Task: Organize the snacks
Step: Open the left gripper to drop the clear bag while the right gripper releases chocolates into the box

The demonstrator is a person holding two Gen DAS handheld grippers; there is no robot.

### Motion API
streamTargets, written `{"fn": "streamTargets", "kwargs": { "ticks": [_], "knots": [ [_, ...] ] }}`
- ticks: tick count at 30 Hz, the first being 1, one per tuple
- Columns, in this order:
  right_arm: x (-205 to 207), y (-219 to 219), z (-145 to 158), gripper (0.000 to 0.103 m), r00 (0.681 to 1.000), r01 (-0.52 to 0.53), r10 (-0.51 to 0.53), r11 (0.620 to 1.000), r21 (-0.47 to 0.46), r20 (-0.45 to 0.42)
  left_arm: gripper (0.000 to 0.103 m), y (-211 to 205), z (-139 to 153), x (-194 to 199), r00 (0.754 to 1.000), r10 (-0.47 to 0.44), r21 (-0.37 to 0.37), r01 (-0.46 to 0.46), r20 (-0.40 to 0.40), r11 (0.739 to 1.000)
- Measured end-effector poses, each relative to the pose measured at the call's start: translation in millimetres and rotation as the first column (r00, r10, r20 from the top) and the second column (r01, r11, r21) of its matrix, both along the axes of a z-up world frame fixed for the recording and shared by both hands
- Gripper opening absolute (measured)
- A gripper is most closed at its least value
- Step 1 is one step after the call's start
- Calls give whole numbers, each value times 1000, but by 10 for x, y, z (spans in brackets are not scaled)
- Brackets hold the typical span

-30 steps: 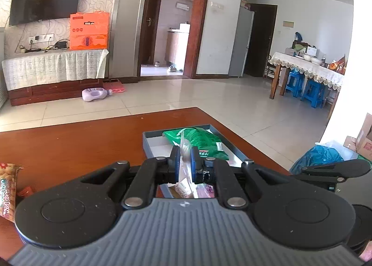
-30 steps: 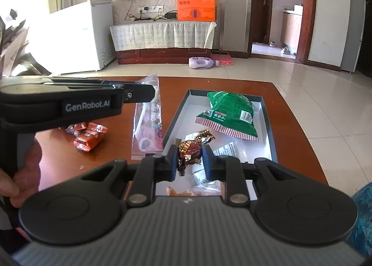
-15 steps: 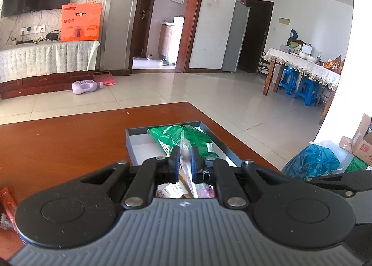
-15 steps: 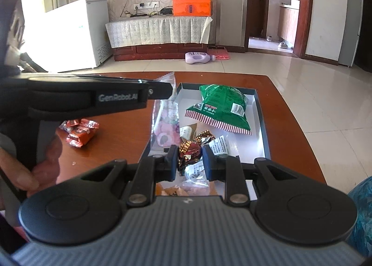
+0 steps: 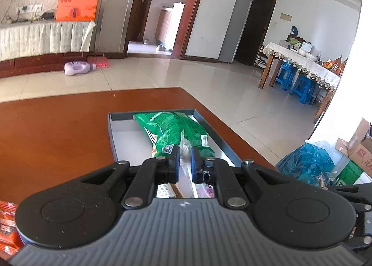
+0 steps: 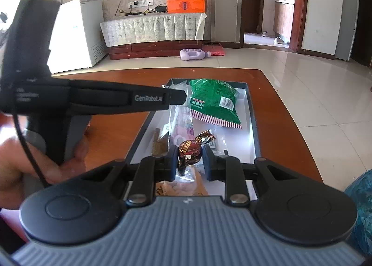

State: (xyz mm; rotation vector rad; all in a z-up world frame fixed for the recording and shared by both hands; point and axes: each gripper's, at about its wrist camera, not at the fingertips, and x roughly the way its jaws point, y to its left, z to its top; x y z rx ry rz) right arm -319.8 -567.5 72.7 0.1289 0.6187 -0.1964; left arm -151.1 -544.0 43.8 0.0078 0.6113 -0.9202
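Nearby, green snack bag [image 6: 215,101] fills tray [image 6: 252,112] far end.

The desk [image 6: 111,131] is glossy reddish wood; the green snack bag [image 6: 214,103] shiny plastic; the candy [image 6: 189,149] wears crinkled foil; the tray [image 6: 252,126] looks matt.
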Motion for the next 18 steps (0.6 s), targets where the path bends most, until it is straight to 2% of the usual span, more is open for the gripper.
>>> {"fn": "streamTargets", "kwargs": {
  "ticks": [11,18],
  "knots": [
    [50,-48,-67,26,1000,3,-3,1000,5,-22,12,-246,-209,208,999,-3,23,4,-41,1000],
    [63,-56,-96,26,999,6,-6,1000,3,-32,13,-339,-323,197,999,-9,62,11,-32,998]
  ]
}}
